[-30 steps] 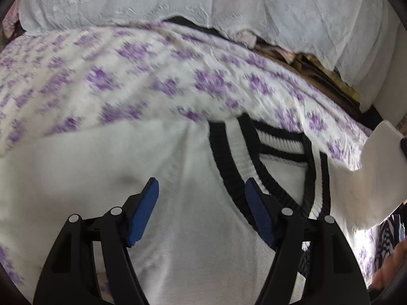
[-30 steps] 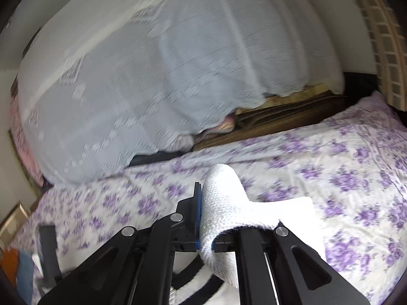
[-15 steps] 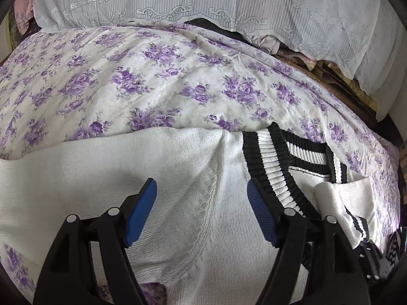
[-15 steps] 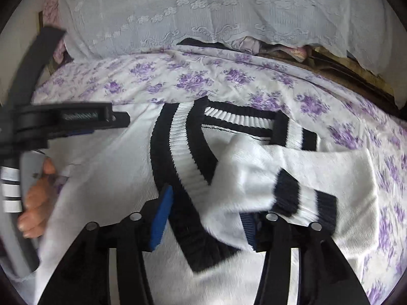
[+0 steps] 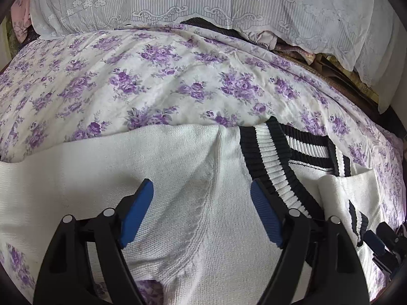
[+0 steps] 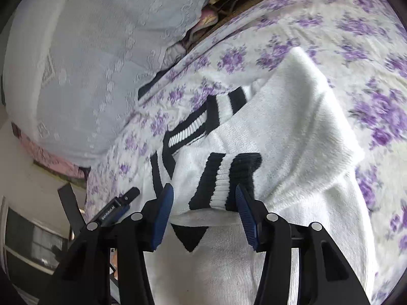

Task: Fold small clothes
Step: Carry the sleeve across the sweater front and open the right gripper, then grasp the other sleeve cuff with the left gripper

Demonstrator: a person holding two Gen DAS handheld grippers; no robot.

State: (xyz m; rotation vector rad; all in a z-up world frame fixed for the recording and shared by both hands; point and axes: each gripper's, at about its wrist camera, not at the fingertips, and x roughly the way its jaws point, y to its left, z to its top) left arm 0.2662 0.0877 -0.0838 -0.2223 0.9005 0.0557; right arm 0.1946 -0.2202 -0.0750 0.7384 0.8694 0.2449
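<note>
A white knit sweater (image 5: 178,203) with a black-and-white striped V collar (image 5: 267,157) lies flat on the bed. My left gripper (image 5: 201,211) hovers over its shoulder seam; its jaws are opening and the pads press on nothing. One sleeve (image 5: 51,172) stretches out to the left. The other sleeve (image 6: 292,127) is folded across the chest, and its striped cuff (image 6: 223,178) lies between the fingers of my right gripper (image 6: 203,211), which stands open with the left pad apart from the cuff. The left gripper's tip (image 6: 114,208) shows at the left of the right wrist view.
A purple-flowered bedsheet (image 5: 165,76) covers the bed around the sweater. A white lace cover (image 5: 203,0) drapes a pile along the back. Folded brown cloths (image 5: 330,63) stick out under it at the back right.
The right gripper carried the sleeve down across the sweater's chest, opened and let it go, rolling as it sank. The left gripper's jaws widened a little.
</note>
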